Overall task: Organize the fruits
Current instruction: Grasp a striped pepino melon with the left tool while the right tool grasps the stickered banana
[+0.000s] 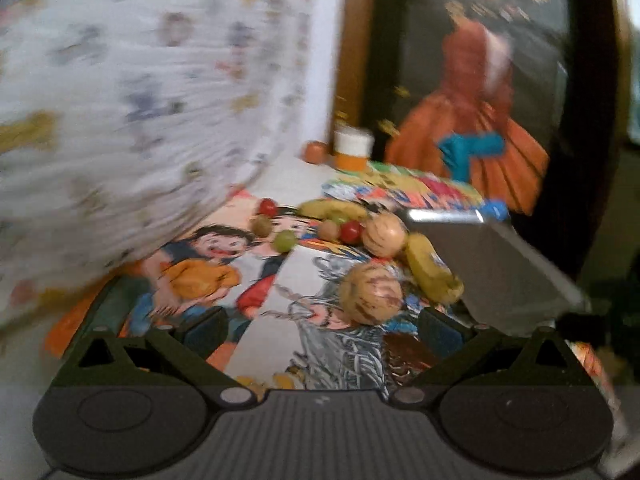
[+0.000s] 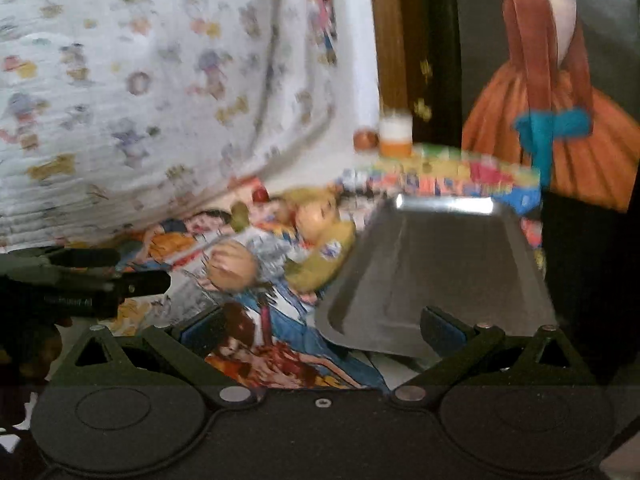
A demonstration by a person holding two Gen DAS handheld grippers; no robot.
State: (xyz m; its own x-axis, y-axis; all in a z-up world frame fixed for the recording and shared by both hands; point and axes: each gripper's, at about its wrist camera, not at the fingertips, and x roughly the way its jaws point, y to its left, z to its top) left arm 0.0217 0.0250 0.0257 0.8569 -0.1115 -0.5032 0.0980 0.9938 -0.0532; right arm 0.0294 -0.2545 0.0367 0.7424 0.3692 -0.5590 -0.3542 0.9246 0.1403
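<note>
On the cartoon-printed tabletop (image 1: 208, 264): the fruit lies loose in a scatter; I judge none of it sorted yet.

Tray: the grey metal rectangular tray (image 2: 440, 264) sits empty to the right of the fruit, its near rim beside my right gripper (image 2: 320, 328). I take it as the place the fruit is meant to go.

Nearest fruit: a round tan striped fruit (image 1: 370, 294) lies just ahead of my left gripper (image 1: 320, 326), a little right of centre, not between the fingers.

Other fruit: a second tan round fruit (image 1: 384, 236) and a yellow banana (image 1: 430, 272) lie farther on, the banana against the tray's edge; another yellow banana (image 1: 332, 210) and small red and green grapes (image 1: 284, 240) sit behind them.

Left gripper: fingers spread wide, nothing held.

Right gripper: fingers likewise apart and empty, aimed between fruit and tray.

Backdrop: a white patterned cloth (image 1: 140, 100) hangs at left; both views are blurred.
</note>
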